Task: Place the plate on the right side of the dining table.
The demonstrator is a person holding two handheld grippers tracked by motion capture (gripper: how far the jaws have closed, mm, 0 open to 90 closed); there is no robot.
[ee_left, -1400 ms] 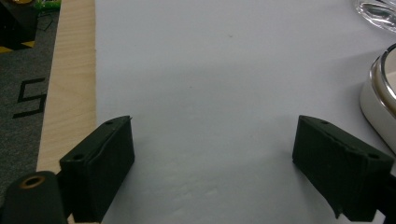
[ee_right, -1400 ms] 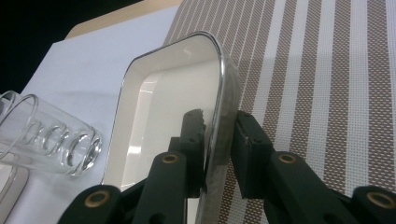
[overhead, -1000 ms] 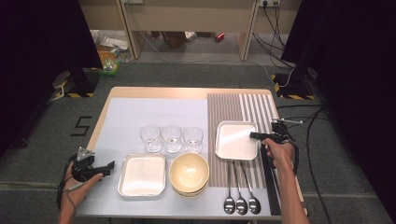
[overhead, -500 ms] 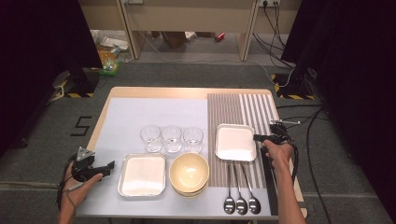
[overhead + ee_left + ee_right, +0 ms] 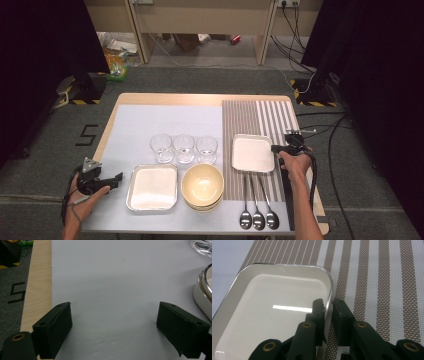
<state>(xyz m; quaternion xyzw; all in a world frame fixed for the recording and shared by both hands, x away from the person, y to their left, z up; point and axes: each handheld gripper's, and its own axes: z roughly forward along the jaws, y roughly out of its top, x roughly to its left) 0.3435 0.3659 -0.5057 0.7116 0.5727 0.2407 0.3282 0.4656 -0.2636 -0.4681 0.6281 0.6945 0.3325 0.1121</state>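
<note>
- Room: dark curtains fill the upper left and upper right of the high view; grey carpet [image 5: 45, 150] surrounds the table, with a taped marking at centre left and cables at upper right.
- Surface: the wooden table [image 5: 165, 99] carries a pale blue-grey mat [image 5: 150, 122] on its left and centre and a brown-and-white striped mat [image 5: 260, 117] at right of centre.
- Left gripper [image 5: 116, 178]: lower left of the high view, held low over the pale mat. In the left gripper view its jaws stand wide apart with bare mat between them.
- Left tray [image 5: 152, 187]: lower centre-left, just right of the left gripper, apart from it.
- Three glasses [image 5: 183, 148]: a row at centre, above the stack of bowls [image 5: 202, 186].
- Three spoons [image 5: 258, 216]: lower right of centre, side by side on the striped mat.
- Right tray [image 5: 253, 154]: right of centre, resting flat on the striped mat.
- Right gripper [image 5: 275, 148]: at the right edge of that tray. In the right gripper view the jaws stand narrow, one on each side of the tray's rim [image 5: 329, 300], with small gaps visible; they have just been opening slightly.
</note>
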